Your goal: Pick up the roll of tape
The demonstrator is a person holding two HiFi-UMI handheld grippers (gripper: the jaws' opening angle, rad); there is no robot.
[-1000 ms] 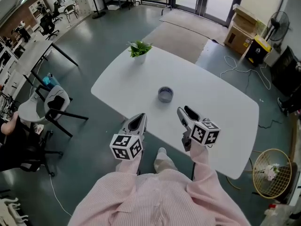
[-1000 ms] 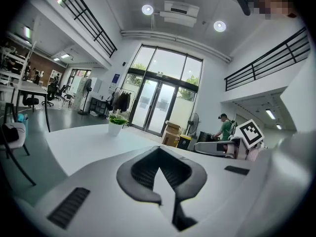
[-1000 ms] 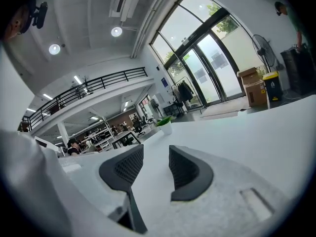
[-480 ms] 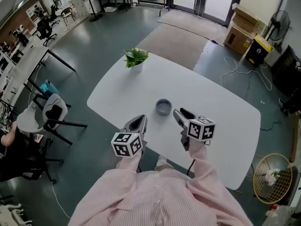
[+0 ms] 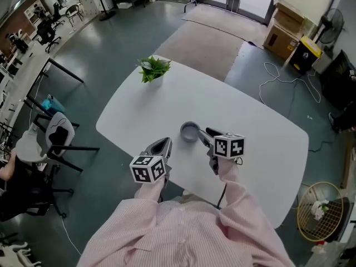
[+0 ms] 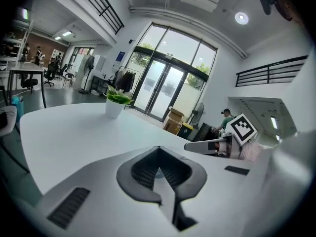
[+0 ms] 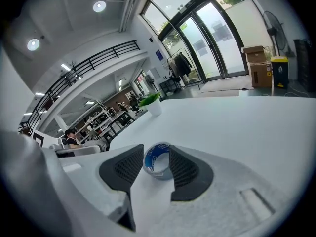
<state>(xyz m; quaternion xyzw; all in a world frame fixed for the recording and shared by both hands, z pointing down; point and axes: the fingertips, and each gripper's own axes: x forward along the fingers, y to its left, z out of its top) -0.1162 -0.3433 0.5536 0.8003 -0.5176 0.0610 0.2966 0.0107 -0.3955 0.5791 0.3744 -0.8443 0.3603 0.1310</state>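
A grey roll of tape [image 5: 189, 131] with a blue inner core lies flat on the white table [image 5: 261, 132], near the middle of its front half. My right gripper [image 5: 204, 137] is open, its fingertips right beside the roll. In the right gripper view the roll of tape [image 7: 156, 165] shows in the gap between the two dark pads of the right gripper [image 7: 157, 154], and I cannot tell if they touch it. My left gripper [image 5: 162, 146] hovers over the table's front edge, left of the roll, shut on nothing. The left gripper [image 6: 159, 154] shows only bare table ahead.
A small potted plant [image 5: 152, 69] stands at the table's far left corner. Chairs [image 5: 53, 132] and desks are on the floor to the left. Cardboard boxes [image 5: 283, 24] and cables lie beyond the table, and a floor fan [image 5: 318, 210] is at lower right.
My right gripper has moved forward and left until its open jaws reach the roll. The left gripper has kept its place by the table's front edge.
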